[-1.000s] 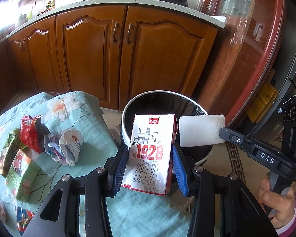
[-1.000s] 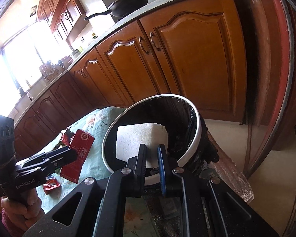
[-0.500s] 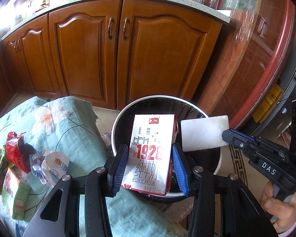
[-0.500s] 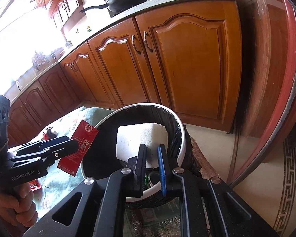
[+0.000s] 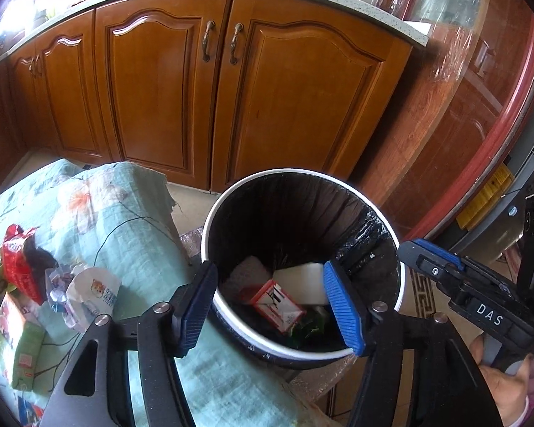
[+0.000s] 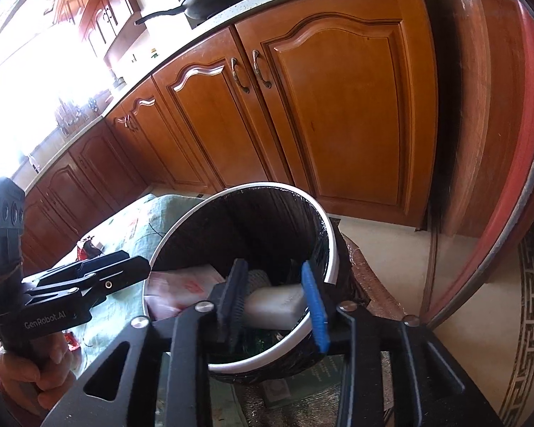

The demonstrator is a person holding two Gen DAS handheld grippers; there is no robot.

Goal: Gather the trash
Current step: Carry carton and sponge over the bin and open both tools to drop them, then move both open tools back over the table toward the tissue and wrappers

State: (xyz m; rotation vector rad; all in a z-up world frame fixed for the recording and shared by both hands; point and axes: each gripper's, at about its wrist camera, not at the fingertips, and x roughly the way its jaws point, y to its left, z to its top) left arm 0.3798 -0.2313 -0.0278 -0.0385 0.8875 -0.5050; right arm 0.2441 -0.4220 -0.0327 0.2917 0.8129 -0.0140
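A white-rimmed trash bin (image 5: 381,213) with a black liner stands on the floor beside the table. Inside lie the red-and-white milk carton (image 5: 277,306) and the white foam block (image 5: 302,277). My left gripper (image 5: 270,313) is open and empty above the bin's near rim. My right gripper (image 6: 274,302) is open and empty over the bin (image 6: 333,245); the foam block (image 6: 274,302) and the blurred carton (image 6: 181,284) lie below it. More trash stays on the table: a red wrapper (image 5: 17,267), a white pouch (image 5: 96,291), a green packet (image 5: 21,352).
The table carries a teal floral cloth (image 5: 124,220). Wooden cabinet doors (image 5: 195,89) stand behind the bin. A red-edged glass panel (image 5: 480,124) rises at the right. The right gripper's body (image 5: 480,306) shows at the left view's right edge.
Both grippers opened. The milk carton dropped from the left gripper and the foam block from the right one; both now lie in the bin.
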